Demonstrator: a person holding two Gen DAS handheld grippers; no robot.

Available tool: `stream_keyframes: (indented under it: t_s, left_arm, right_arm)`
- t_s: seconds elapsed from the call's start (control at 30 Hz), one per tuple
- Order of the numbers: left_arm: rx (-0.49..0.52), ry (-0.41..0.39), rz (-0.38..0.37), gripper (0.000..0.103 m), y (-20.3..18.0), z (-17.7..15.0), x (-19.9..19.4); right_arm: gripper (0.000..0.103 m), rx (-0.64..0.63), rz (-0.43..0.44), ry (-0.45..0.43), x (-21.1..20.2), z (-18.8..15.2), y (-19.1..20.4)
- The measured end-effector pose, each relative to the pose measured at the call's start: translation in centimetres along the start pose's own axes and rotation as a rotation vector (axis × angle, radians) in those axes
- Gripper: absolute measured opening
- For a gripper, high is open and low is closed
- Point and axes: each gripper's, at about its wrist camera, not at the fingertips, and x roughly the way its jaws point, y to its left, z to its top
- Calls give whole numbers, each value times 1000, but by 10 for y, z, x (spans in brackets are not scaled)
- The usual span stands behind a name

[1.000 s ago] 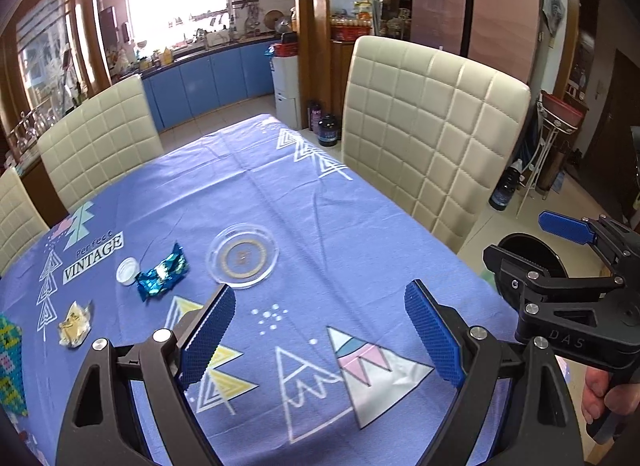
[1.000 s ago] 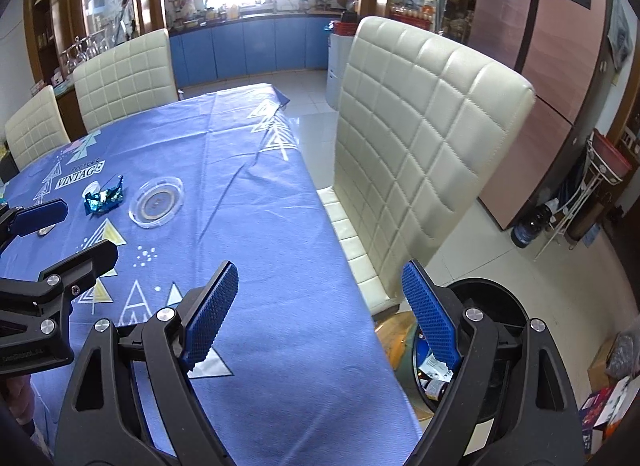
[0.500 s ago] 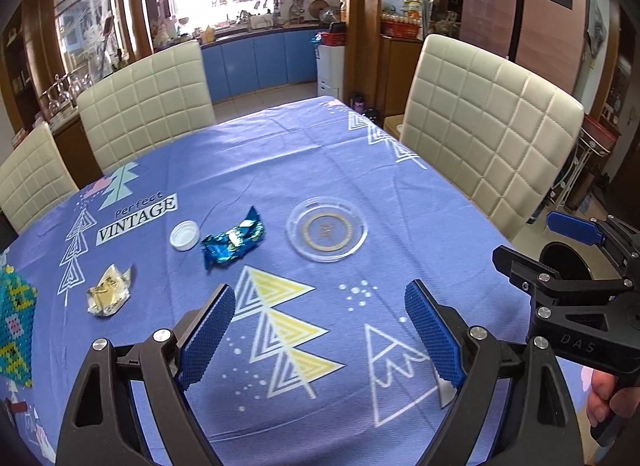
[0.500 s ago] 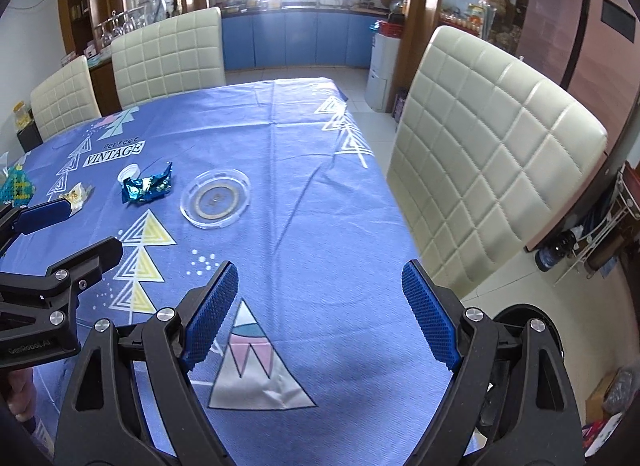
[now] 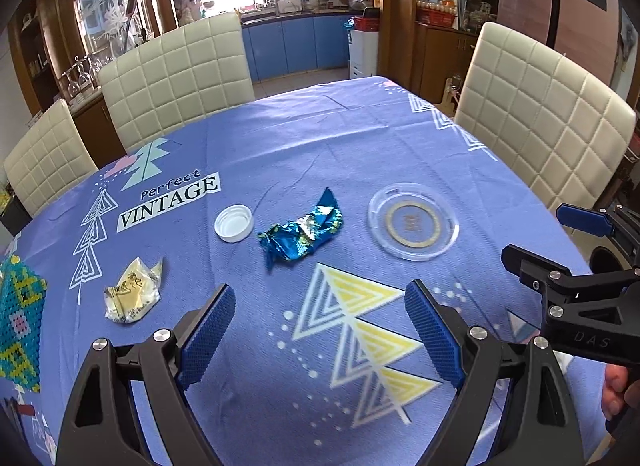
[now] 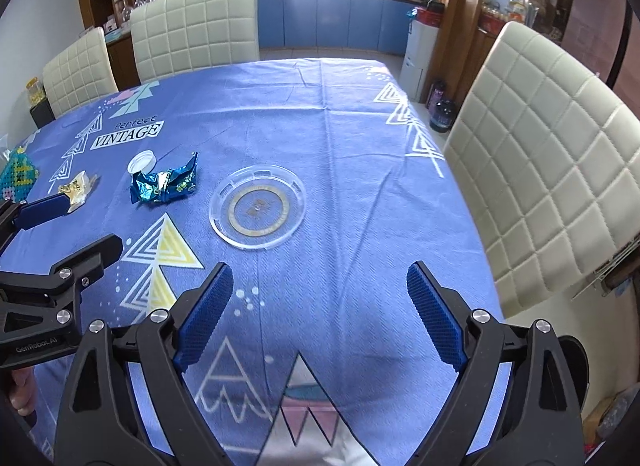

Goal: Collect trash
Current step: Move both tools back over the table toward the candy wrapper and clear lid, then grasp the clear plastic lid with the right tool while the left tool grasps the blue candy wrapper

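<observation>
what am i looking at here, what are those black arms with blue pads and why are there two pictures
There is no robot: a person holds a two-finger tool in each hand, each with a camera looking along its fingers. One picture comes from the left hand-held gripper, the other from the right hand-held gripper. Each also shows at the other's edge. Both stand open and hold nothing; the right one's jaws have just been opening.

On the blue tablecloth lie a crumpled blue foil wrapper, a white bottle cap, a yellow wrapper, a clear round plastic lid and a beaded mat at the left edge. Cream chairs stand around.
</observation>
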Motion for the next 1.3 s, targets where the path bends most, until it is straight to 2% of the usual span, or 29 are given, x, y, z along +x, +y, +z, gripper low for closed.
stream_keyframes:
  t_s: [0.17,0.3,0.5,0.8,0.87,0.97,1.0,1.07,1.13,1.23,1.3]
  left_arm:
    - [-9,9,-2,85,14,9,26]
    - [-1,22,10,85,22,16,48]
    - [29,38,9,85,28,23,77]
    - [49,39,-25,85,25,38,102]
    - [53,38,-28,85,23,39,105]
    - [40,37,-39,84,25,40,106]
    - [39,35,-40,84,25,39,106]
    - [47,37,-44,76,23,37,105]
    - [59,47,-48,60,19,35,104]
    - [72,58,-59,43,14,30,98]
    - [73,62,-68,36,11,27,93]
  right_arm:
    - [90,-38,16,36,32,12,11]
    - [97,-94,38,49,55,17,23]
    - [98,-184,34,64,85,21,42]
    - [99,-161,106,42,106,35,37]
    - [99,-161,118,34,107,36,35]
    - [88,-173,145,19,105,36,36]
    - [88,-182,141,16,104,36,37]
    - [87,-193,139,13,103,36,39]
    - [87,-198,130,12,101,35,39]
    - [87,-208,116,12,96,32,39]
    - [87,-202,110,14,91,29,36]
